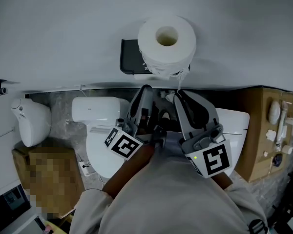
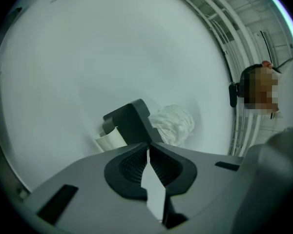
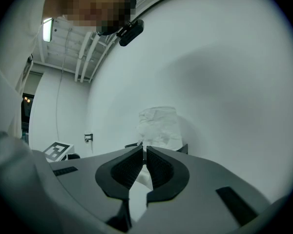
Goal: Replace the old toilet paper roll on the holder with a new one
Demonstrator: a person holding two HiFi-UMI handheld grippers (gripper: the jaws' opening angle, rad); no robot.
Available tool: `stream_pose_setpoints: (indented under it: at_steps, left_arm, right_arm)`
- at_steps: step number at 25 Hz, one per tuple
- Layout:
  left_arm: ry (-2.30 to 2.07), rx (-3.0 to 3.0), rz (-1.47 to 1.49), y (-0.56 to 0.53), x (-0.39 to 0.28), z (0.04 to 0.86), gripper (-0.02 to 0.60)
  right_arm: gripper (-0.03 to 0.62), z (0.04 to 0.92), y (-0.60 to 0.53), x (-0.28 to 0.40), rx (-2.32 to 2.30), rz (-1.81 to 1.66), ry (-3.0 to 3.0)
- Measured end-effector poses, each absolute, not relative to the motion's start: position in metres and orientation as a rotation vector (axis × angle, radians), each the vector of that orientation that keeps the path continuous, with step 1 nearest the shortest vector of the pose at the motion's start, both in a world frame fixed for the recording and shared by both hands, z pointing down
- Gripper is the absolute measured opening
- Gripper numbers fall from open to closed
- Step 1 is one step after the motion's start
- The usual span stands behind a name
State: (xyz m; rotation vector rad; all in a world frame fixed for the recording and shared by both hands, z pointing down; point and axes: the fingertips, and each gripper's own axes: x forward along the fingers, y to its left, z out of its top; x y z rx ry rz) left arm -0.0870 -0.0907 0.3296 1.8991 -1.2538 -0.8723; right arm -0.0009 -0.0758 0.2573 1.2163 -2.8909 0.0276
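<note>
- There was one toilet paper roll [image 1: 166, 40].
- There was one black holder [image 1: 129, 57].
- There were two grippers: the left gripper [image 1: 146, 89] and the right gripper [image 1: 179, 93].
- There was one toilet [image 1: 98, 130].

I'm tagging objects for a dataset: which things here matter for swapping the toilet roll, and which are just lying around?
For the job:
toilet paper roll
black holder
left gripper, shut and empty
right gripper, shut and empty

Just around:
toilet
cardboard box on the right
white rounded object on the left

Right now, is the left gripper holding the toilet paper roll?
No, the left gripper is shut with nothing between its jaws, and the toilet paper roll sits beyond its tips.
</note>
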Motion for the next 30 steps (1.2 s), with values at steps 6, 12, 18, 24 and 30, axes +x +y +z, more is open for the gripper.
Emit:
stream_pose_setpoints:
  at_steps: [6, 12, 18, 24, 30]
  left_arm:
    - [-1.110, 1.669, -1.095, -0.103, -0.087, 0.342, 0.079]
    - [-1.027, 1.549, -1.159, -0.113, -0.082, 0.363, 0.201]
    - [-1.014, 1.483, -1.209, -0.127, -0.083, 0.370, 0.296]
    - [-0.976, 1.453, -1.267, -0.138, -0.089, 0.371, 0.295]
    - [-0.983, 1.503, -1.254, -0.145, -0.090, 0.368, 0.295]
  right_arm:
    - [0.020, 0.264, -0.077, 0.000, 1.196, 0.042, -2.879]
    - [0.019, 0.264, -0.081, 0.006, 1.202, 0.023, -2.875]
    - [0.019, 0.262, -0.085, 0.009, 1.208, 0.010, -2.873]
    - [0.018, 0.265, -0.090, 0.012, 1.209, 0.020, -2.856]
    - [0.018, 0.267, -0.090, 0.012, 1.210, 0.035, -2.857]
